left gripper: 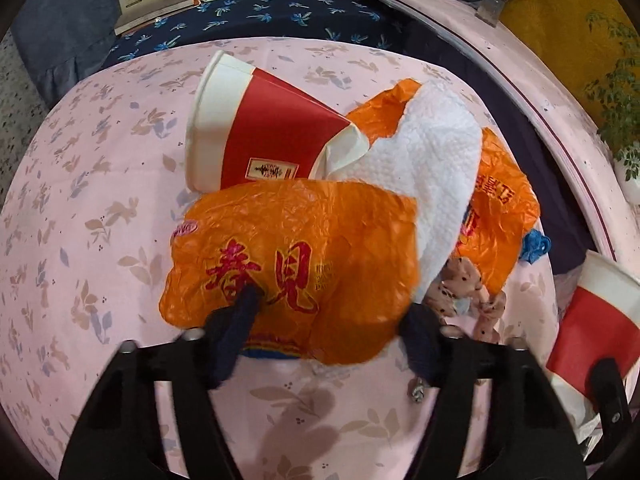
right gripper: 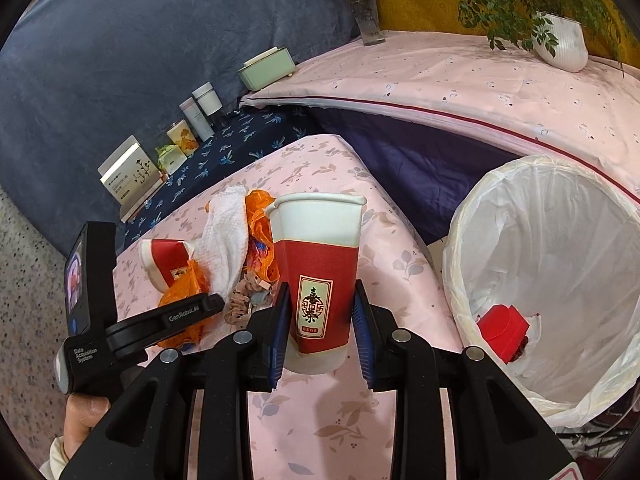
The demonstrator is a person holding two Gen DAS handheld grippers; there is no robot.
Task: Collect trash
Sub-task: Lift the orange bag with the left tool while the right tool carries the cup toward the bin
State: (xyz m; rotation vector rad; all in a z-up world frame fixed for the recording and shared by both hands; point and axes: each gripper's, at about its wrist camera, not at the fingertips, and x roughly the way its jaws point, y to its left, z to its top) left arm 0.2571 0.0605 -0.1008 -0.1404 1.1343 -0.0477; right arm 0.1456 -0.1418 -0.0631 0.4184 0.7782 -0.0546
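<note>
Orange plastic fills my left view: a crumpled bag (left gripper: 296,264) lies on the pink desk (left gripper: 100,208), on top of a paper towel (left gripper: 436,160) and against a tipped cup (left gripper: 264,136). My left fingers (left gripper: 334,312) stand half apart over its near edge, one tip resting on the film, the other tucked under the rim; I see no pinch yet. To do this well I should drop both tips onto a raised fold, not the flat printed face, and close fully, since thin film slips out of a loose grip. Taking the towel with it would save a trip, but the spotted scrunchie (left gripper: 464,284) beside it should stay out of the bite.

My right fingers (right gripper: 320,312) are clamped on an upright red-and-white cup (right gripper: 320,272), held above the desk, with the lined bin (right gripper: 560,280) just beside it to the right. A red box (right gripper: 502,332) already lies inside.
</note>
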